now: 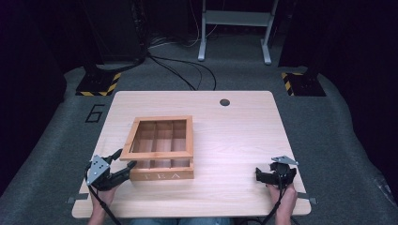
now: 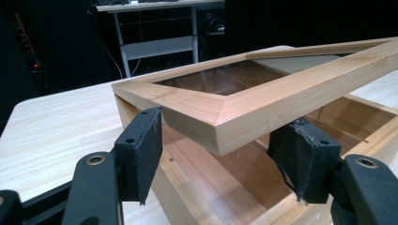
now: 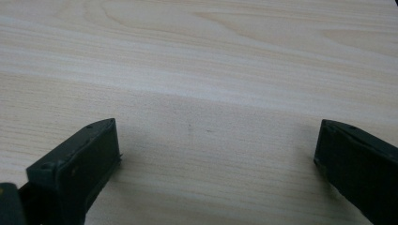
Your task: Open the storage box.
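The wooden tea box (image 1: 162,161) sits left of centre on the table (image 1: 234,140), its glass lid (image 2: 263,101) tilted up. Your left hand-held gripper (image 2: 220,154) straddles the lid's near corner, pads beside it, not visibly pressing. Your right hand-held gripper (image 3: 216,154) rests apart, jaws spread over bare table.

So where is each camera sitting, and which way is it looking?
High view: above the person's side, looking forward and down at the table and tea box; forearms and both grippers show.
Left gripper view: rides the left gripper, looking along its fingers at the box's raised glass lid.
Right gripper view: rides the right gripper, facing bare tabletop.
High and left gripper views share the box.
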A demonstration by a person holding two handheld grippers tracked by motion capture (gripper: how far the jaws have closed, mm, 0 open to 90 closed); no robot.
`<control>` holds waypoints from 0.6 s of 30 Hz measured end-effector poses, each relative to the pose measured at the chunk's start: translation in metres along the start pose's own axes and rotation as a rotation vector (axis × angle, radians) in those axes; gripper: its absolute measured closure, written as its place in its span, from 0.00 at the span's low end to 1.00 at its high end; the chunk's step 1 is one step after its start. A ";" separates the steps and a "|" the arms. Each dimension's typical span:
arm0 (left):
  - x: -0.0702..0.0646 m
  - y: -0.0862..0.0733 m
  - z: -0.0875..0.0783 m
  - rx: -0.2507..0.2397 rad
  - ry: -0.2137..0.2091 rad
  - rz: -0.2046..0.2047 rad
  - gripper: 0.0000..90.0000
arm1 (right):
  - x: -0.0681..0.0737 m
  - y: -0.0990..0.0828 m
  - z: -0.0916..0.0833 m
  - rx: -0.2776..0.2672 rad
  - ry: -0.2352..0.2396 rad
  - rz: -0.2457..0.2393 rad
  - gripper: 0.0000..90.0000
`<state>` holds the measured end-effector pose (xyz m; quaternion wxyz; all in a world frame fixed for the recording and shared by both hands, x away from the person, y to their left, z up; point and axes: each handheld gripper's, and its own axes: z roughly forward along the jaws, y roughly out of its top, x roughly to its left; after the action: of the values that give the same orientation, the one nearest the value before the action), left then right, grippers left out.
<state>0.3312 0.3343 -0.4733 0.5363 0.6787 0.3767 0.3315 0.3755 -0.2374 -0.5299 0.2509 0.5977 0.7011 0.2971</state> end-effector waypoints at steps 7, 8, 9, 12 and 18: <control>0.003 0.012 0.004 -0.013 0.023 -0.013 0.43 | 0.000 0.000 0.000 0.000 0.000 0.000 0.00; 0.004 0.014 0.005 -0.018 0.025 -0.015 0.43 | 0.000 0.000 0.000 0.000 0.000 0.000 0.00; 0.004 0.016 0.005 -0.019 0.025 -0.015 0.44 | 0.000 0.000 0.000 0.000 0.000 0.000 0.00; 0.005 0.020 0.006 -0.027 0.035 -0.012 0.45 | 0.000 0.000 0.000 0.000 0.000 0.000 0.00; 0.008 0.034 0.009 -0.029 0.061 0.010 0.50 | 0.000 0.000 0.000 -0.001 0.000 -0.002 0.00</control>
<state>0.3476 0.3321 -0.4413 0.5325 0.6623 0.3848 0.3603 0.3756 -0.2375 -0.5299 0.2515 0.5969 0.7016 0.2971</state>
